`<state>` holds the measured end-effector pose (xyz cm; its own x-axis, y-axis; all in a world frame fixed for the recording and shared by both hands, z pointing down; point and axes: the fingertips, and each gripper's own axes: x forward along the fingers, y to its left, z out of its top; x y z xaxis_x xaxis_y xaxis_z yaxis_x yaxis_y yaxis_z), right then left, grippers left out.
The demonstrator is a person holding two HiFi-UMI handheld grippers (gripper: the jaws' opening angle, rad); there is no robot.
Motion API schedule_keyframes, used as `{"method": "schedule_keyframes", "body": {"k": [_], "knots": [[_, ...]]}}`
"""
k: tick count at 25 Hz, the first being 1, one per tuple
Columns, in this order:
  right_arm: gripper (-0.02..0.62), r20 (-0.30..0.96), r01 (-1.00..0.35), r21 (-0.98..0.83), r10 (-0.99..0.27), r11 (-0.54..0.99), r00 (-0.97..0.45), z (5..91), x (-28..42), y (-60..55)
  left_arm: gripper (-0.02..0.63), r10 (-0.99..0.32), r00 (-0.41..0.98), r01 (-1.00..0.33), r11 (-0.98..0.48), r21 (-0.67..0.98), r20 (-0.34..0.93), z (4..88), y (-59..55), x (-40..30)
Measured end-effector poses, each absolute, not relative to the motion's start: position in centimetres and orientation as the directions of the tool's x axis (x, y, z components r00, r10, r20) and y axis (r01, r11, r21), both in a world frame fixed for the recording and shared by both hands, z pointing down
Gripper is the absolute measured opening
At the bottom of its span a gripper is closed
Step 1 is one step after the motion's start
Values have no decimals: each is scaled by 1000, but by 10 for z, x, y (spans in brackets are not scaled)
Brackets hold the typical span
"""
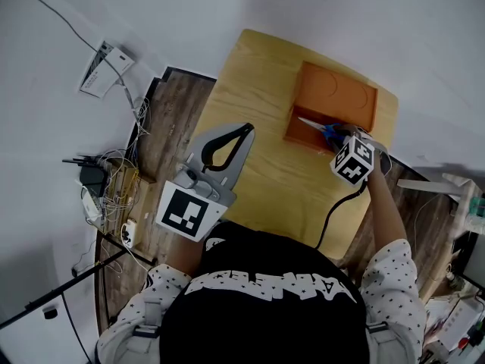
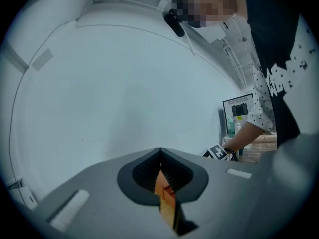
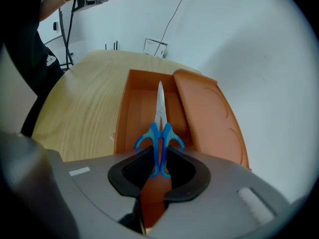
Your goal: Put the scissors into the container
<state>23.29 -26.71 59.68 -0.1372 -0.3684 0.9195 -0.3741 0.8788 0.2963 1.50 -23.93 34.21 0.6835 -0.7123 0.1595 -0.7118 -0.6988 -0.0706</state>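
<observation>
Nearest the person, the left gripper [image 1: 244, 131] hung idle by the left edge of the table [image 1: 265, 165], its jaws closed together on nothing. Farther off to the right, the right gripper [image 3: 160, 154] had its jaws clamped on the blue handles of the scissors [image 3: 159, 126]. The blades aimed away and down into the open orange container [image 3: 124, 113] (its lid [image 3: 209, 113] lay swung open to the right). The tip seemed to hover above the container's floor, though contact was hard to judge. To finish well, the blades should go down along the trough, clear of both walls, and the jaws should spread only once the scissors rest flat.
</observation>
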Motion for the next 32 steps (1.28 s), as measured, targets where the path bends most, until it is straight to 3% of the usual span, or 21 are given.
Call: {"method": "schedule_keyframes", "body": {"k": [32], "knots": [[93, 970, -359, 158, -213, 920, -120, 616, 231, -267, 0, -725, 673, -732, -681, -10, 149, 349, -244, 3]]}}
